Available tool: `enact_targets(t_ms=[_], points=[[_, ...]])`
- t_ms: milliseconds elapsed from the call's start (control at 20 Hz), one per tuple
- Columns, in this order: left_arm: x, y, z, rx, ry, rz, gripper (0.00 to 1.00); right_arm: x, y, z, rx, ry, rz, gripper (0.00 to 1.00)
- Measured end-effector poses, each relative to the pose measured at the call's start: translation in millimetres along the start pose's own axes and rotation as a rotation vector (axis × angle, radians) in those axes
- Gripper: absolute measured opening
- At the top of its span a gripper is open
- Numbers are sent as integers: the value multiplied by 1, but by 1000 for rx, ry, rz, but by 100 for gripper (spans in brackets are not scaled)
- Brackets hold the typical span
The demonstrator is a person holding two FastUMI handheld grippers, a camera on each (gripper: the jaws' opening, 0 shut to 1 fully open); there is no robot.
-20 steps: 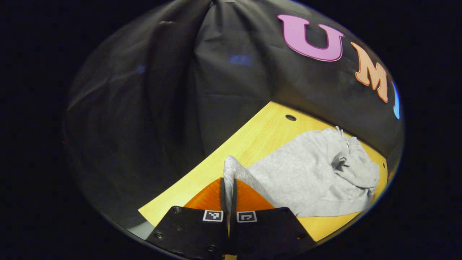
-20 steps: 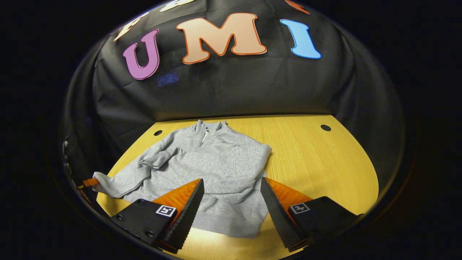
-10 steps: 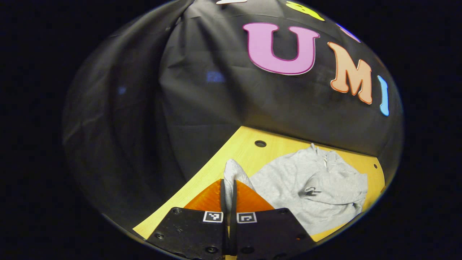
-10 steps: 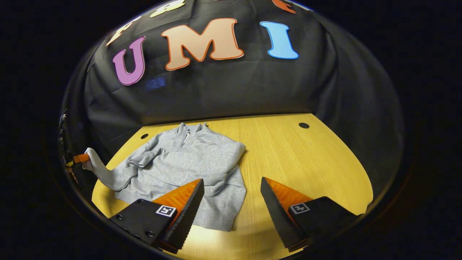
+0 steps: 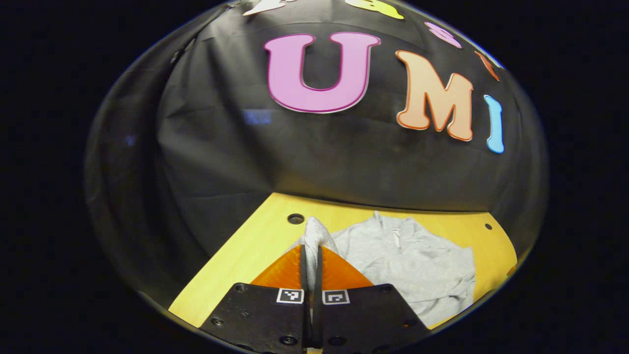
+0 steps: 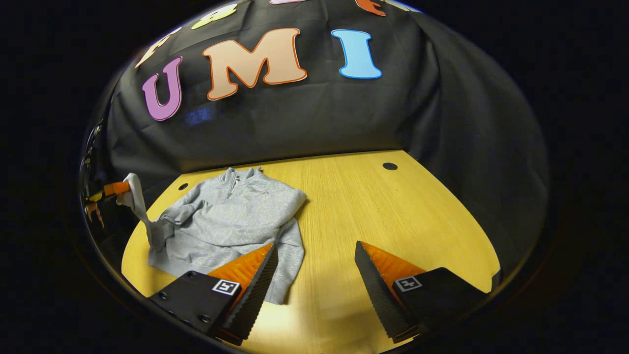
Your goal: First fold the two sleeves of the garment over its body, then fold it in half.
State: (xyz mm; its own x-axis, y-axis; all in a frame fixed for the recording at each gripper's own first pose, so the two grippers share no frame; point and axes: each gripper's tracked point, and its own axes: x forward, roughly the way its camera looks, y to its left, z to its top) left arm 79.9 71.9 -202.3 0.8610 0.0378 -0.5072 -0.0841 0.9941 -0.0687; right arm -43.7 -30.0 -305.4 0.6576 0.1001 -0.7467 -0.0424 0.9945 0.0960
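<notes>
1. Yellow wooden table (image 6: 373, 206) with dark round holes (image 6: 389, 166) near its far edge; black cloth wall (image 6: 304, 118) behind.
2. Grey garment (image 6: 231, 221) lying on the table's left part.
3. Left gripper (image 5: 310, 250), fingers clamped on a sleeve (image 5: 314, 235), apparently lifted off the table.
4. Right gripper (image 6: 314, 275), fingers wide apart, holding nothing, above the near table.

One grey garment (image 6: 231, 216) lies on one yellow bench (image 6: 393, 211), toward its left edge, with one zip at its collar. The bench has two round holes near its back edge: one (image 6: 183, 187) by the back left corner and one (image 6: 389, 166) by the back right corner. Two hand-held grippers are in sight: the left hand-held gripper (image 5: 310, 253) and the right hand-held gripper (image 6: 314, 250).
</notes>
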Motion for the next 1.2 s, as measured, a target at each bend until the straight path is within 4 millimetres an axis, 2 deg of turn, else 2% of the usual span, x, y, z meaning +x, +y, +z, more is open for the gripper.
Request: enact_targets(t_ms=[50,100,150,250,600,850,1000,1100,1200], points=[[5,-13,1,19,5,-18,0,-1,-2,-1,2,3,0,98],[9,-26,2,38,4,-36,0,-2,-5,-1,-1,5,-3,94],[12,-39,6,51,-2,-56,0,-4,-7,-2,-7,5,-6,98],[17,-68,11,62,-6,-101,0,-6,-11,-1,-21,4,-9,94],[32,-167,4,89,5,-245,0,-21,-28,-20,-13,23,-3,94],[45,-231,-18,120,48,-317,0,-30,-49,-30,-8,38,-18,98],[50,-266,-39,133,90,-349,2,-34,-62,-34,6,42,-22,94],[52,-284,-55,145,111,-365,0,-38,-73,-38,4,43,-28,98],[57,-297,-71,167,133,-361,0,-41,-76,-39,3,44,-28,94]])
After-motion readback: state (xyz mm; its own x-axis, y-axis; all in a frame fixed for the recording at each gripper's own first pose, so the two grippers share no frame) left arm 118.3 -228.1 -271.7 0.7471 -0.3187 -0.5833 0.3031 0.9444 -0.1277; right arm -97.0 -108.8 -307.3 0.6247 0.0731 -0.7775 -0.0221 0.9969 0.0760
